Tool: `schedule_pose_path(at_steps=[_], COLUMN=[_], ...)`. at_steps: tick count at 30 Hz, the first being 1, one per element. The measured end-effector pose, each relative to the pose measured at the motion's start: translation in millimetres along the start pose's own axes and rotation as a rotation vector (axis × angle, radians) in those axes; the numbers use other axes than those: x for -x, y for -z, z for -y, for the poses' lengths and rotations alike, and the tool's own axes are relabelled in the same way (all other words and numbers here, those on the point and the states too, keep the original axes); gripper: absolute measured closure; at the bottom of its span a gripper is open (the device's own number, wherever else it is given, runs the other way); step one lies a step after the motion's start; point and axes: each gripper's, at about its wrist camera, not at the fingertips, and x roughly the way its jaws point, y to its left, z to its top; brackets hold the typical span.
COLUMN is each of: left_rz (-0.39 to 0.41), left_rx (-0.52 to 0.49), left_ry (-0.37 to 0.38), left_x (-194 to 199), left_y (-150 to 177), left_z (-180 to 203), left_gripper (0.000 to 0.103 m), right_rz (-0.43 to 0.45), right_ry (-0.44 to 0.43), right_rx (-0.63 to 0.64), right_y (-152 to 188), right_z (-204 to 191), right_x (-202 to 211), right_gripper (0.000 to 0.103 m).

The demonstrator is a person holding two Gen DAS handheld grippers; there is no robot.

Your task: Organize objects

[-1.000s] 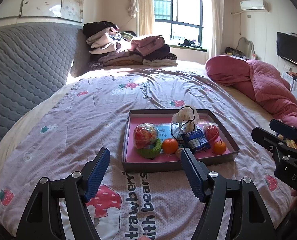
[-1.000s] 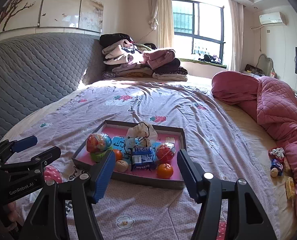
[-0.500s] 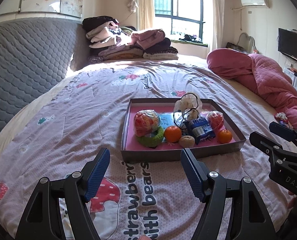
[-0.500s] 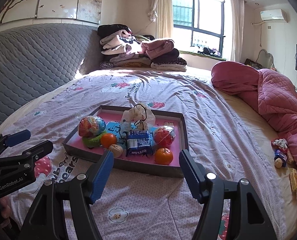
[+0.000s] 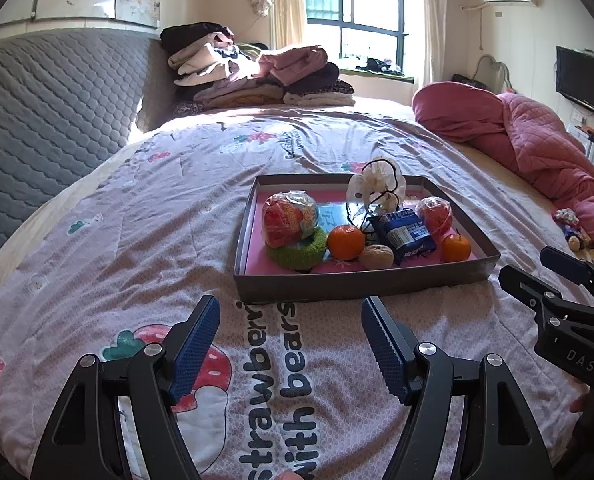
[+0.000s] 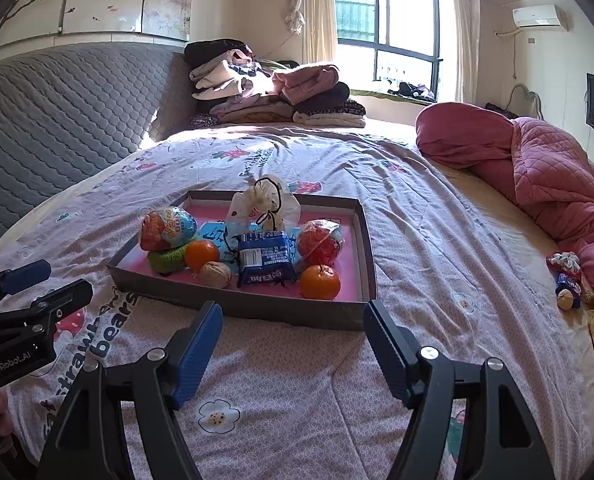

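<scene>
Both the left gripper and right gripper hang empty, jaws apart. The shallow grey cardboard tray with pink floor, just ahead, holds most items; small loose items far right of the right gripper likely remain.

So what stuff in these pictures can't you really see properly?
- Blue card on the tray floor: both views, mostly covered by snacks; its print is unreadable.
- Small things beside the pink quilt: right wrist view, too small to name; cut off by the right gripper in the left wrist view.
- Drawstring pouch: contents hidden by its cloth.
- Blue packet: label too blurred to read.
</scene>
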Motion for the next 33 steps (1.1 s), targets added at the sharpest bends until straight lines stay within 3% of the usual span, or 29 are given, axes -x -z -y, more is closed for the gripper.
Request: schedule_pose_path(at_steps=[33], left_rz=[-0.026], left_rx=[0.016], left_ry=[0.031], left_x=[-22.9], left_y=[20.3], left_z=[-2.5], left_gripper=[0.028], right_rz=[-0.032], right_ry=[0.009], right_rx=[-0.005], right_y=[30.1], right_z=[0.2], right_x=[-20.1], right_gripper=[0.031])
